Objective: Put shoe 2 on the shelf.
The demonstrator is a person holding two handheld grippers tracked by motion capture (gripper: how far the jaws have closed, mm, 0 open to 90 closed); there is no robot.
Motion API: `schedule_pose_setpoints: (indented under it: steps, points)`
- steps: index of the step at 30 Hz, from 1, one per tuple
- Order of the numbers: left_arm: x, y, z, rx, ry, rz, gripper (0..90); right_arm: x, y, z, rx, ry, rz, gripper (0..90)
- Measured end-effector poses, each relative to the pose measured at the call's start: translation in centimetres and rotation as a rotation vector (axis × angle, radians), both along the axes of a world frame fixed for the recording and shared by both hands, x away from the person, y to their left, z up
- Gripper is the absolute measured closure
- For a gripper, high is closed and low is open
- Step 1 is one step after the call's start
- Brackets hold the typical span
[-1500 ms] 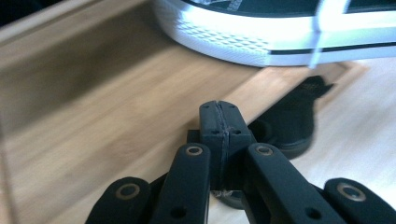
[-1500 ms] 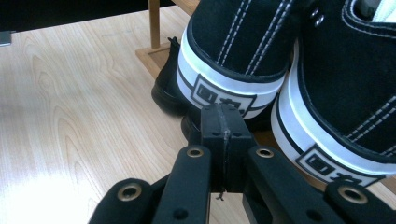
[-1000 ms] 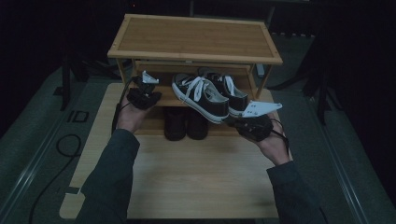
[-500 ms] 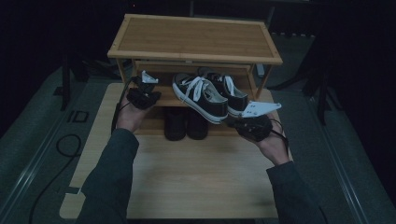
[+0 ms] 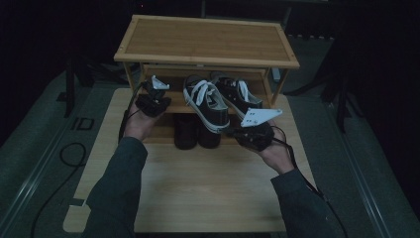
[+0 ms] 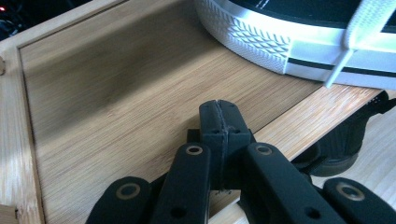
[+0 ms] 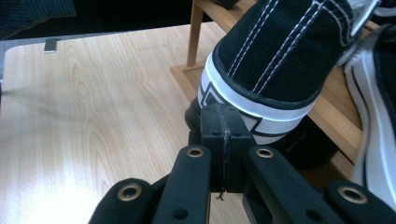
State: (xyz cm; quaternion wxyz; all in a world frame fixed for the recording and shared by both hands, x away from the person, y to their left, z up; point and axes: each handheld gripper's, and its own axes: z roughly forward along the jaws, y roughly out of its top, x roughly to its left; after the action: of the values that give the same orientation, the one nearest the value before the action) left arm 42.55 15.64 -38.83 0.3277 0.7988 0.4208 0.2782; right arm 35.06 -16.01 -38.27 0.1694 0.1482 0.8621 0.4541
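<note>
Two black canvas sneakers with white laces (image 5: 205,99) lie on the middle shelf of a wooden shoe rack (image 5: 208,42). My left gripper (image 5: 159,94) is shut and empty at the left end of that shelf. Its closed tips (image 6: 219,112) rest low over the shelf board, and one sneaker's white sole (image 6: 280,42) lies ahead to the right. My right gripper (image 5: 234,130) is shut and empty. Its tips (image 7: 223,116) sit right at the white rubber band of a sneaker heel (image 7: 275,60); whether they touch it I cannot tell.
A pair of dark shoes (image 5: 195,131) stands under the sneakers on the lowest level; one also appears as a dark shoe (image 7: 303,149) below the heel. The rack stands at the back of a light wooden tabletop (image 5: 198,183). A black cable (image 5: 64,153) lies on the floor at the left.
My right gripper has slid to the left, up to the heels of the sneakers. The left gripper has stayed where it was.
</note>
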Motion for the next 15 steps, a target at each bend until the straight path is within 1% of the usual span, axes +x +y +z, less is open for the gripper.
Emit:
schedule_pose_setpoints:
  steps: [2, 8, 12, 15]
  points:
    - [0.0, -0.1, 0.0, 0.013, -0.002, 0.0, 90.0, 0.1, 0.4, 0.0, -0.004, -0.003, 0.013, 90.0]
    - [-0.1, -0.2, 0.0, 0.028, -0.007, 0.001, 90.0, 0.4, 0.9, -0.3, 0.026, 0.016, 0.046, 90.0]
    - [0.0, -0.1, 0.0, 0.02, -0.005, 0.0, 90.0, 0.7, 1.3, -0.4, 0.042, 0.027, 0.07, 90.0]
    - [0.0, -0.1, 0.0, 0.02, -0.004, 0.002, 90.0, 0.8, 2.1, -0.4, 0.035, 0.006, 0.088, 90.0]
